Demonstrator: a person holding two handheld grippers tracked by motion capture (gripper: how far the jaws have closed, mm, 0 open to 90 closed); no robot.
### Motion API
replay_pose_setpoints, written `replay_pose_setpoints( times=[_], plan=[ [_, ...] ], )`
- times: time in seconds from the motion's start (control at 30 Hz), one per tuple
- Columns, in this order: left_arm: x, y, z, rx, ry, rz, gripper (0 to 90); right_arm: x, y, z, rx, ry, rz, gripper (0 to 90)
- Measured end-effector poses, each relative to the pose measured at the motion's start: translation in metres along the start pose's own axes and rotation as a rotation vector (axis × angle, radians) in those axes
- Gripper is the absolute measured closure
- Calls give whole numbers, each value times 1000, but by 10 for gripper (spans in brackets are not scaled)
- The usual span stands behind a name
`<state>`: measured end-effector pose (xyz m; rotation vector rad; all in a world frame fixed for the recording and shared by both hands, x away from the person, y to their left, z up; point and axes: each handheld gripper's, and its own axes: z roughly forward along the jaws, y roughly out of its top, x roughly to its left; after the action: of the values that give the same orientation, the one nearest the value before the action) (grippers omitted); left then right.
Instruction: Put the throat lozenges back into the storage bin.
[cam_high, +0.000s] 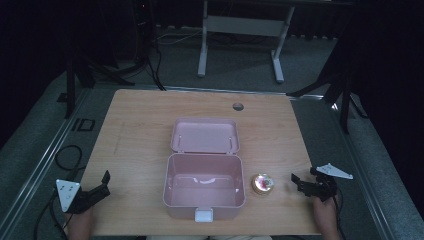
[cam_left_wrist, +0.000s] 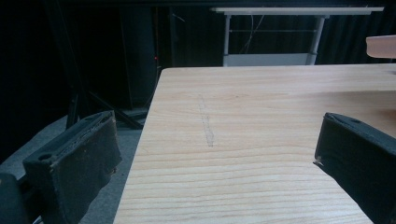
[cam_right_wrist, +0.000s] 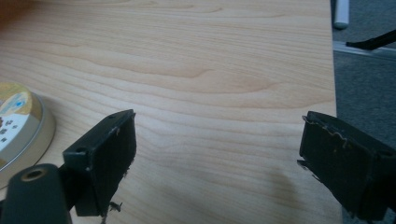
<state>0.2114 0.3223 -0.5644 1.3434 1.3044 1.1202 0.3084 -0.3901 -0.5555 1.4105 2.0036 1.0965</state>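
Both pairs of jaws were held wide and empty. The right gripper (cam_high: 298, 182) was poised near the round tin (cam_high: 262, 184), beside the open pink box (cam_high: 204, 200) at the table's (cam_high: 130, 120) near edge; a reach and closure seemed required.

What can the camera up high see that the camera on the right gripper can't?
The high view takes in the open pink box with its lid laid back, the left gripper and the floor around the table. The right gripper view gives a close look along the right gripper, its jaws spread wide with nothing between them. Both show the round tin and the wooden table.
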Motion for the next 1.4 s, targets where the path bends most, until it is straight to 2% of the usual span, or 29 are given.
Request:
replay_pose_setpoints(
  times=[0.13, 0.17, 0.2, 0.23, 0.27, 0.3, 0.4, 0.43, 0.57, 0.6, 0.63, 0.7, 0.9, 1.13, 1.2, 1.23, 1.3, 1.33, 1.4],
  plan=[
    [1, 0, 0, 0, -6, -4, 4, -3, 2, 0, 47, 55, 9, 134],
    [1, 0, 0, 0, -6, -4, 4, -3, 2, 0, 47, 55, 9, 134],
    [1, 0, 0, 0, -8, -6, 4, -3, 3, 0, 58, 60, -1, 133],
    [1, 0, 0, 1, -8, -6, 4, -2, 5, 0, 91, 93, -15, 126],
    [1, 0, 0, 1, -9, -7, 4, -1, 6, 0, 107, 87, -34, 127],
    [1, 0, 0, 1, -10, -6, 4, -1, 7, 0, 134, 110, -47, 126],
    [1, 0, 0, 1, -12, -7, 4, 0, 10, -1, 197, 140, -92, 125],
    [2, 0, 0, 0, -13, -8, 4, 1, 11, -2, 212, 137, -113, 125],
    [2, 0, 0, 3, -19, -9, 4, 2, 17, -5, 299, 190, -157, 125],
    [2, 0, 0, 3, -19, -9, 4, 2, 17, -5, 299, 190, -157, 125],
    [1, 0, 0, 5, -23, -6, 4, 2, 19, -5, 357, 195, -195, 125],
    [1, 0, 1, 8, -29, 3, 3, 2, 20, -6, 395, 192, -230, 126],
    [2, 0, 1, 4, -33, -11, 3, 6, 26, -5, 532, 201, -321, 131],
    [1, 0, 1, 7, -38, -5, 4, 15, 35, -3, 701, 223, -428, 137],
    [1, 0, 1, 7, -38, -5, 3, 19, 38, -2, 748, 217, -473, 140],
    [1, 0, 1, 7, -38, -5, 3, 19, 38, -2, 748, 217, -473, 140],
    [1, 0, 1, 7, -39, -4, 3, 25, 41, -1, 811, 208, -520, 141],
    [1, 0, 1, 10, -38, -4, 3, 30, 45, 1, 879, 201, -560, 143],
    [1, 0, 1, 9, -37, -2, 3, 34, 47, 4, 949, 204, -597, 143]
  ],
)
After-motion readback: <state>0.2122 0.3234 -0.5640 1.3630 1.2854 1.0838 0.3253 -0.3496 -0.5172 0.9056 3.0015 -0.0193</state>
